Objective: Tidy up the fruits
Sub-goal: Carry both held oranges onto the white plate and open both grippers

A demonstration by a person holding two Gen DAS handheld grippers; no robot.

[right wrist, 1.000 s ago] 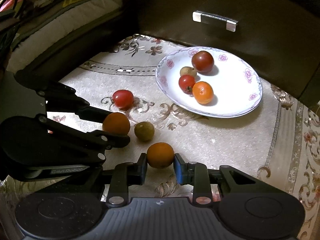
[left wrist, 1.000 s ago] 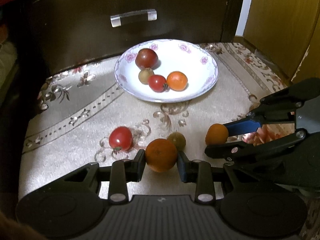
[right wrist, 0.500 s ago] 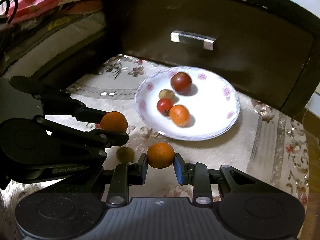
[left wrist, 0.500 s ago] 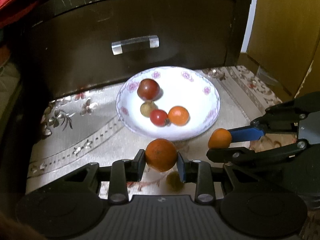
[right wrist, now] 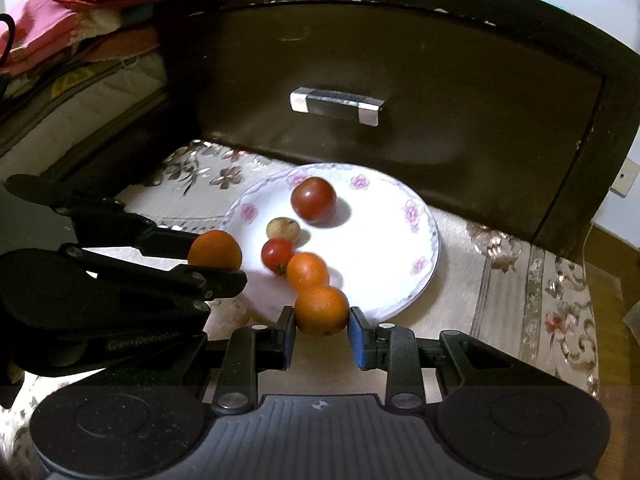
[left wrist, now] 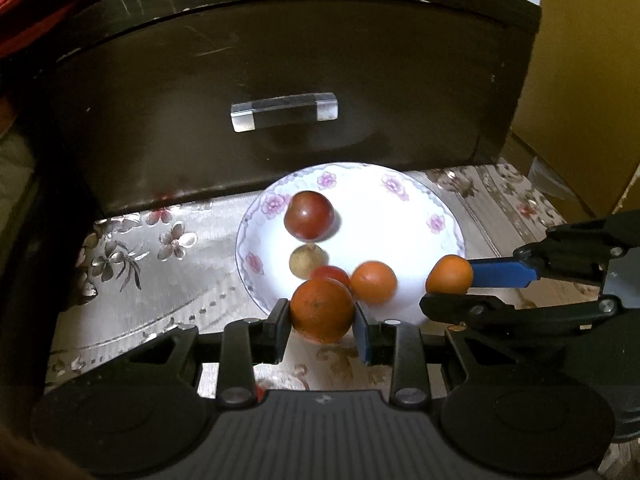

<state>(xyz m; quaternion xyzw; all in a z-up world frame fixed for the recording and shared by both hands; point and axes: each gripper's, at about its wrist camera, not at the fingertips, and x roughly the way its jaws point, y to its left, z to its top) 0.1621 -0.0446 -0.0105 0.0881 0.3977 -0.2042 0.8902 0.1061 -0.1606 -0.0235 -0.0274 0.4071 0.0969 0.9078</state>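
In the left wrist view, the left gripper (left wrist: 322, 318) sits at lower centre, its fingers clenched on a large orange (left wrist: 322, 310) that hangs over the near rim of the white floral plate (left wrist: 404, 196). At the right edge of that frame the right gripper (left wrist: 448, 289) comes in sideways, one blue pad above and a black finger below, grasping a smaller orange (left wrist: 449, 274) at the plate's right rim.

In the right wrist view the same smaller orange (right wrist: 321, 310) is pinched between the right gripper (right wrist: 322, 330) fingers at lower centre, just over the plate's (right wrist: 400, 208) near edge. The left gripper (right wrist: 216, 264) reaches in from the left of the frame, holding its orange (right wrist: 215, 249) over the plate's left rim.

Four fruits lie in the plate: a dark red tomato (right wrist: 313, 199) toward the back, a brownish round fruit (right wrist: 283, 229) in front of it, a small red tomato (right wrist: 277, 254) nearer still, and a loose orange (right wrist: 307, 271) beside that tomato, close to the held fruit.

The plate rests on a beige floral cloth (right wrist: 532, 292) covering the counter. Behind it stands a dark drawer front (right wrist: 420, 60) with a silver-tipped handle (right wrist: 335, 105). Folded red and pink fabrics (right wrist: 80, 8) fill the upper left of the right wrist view.
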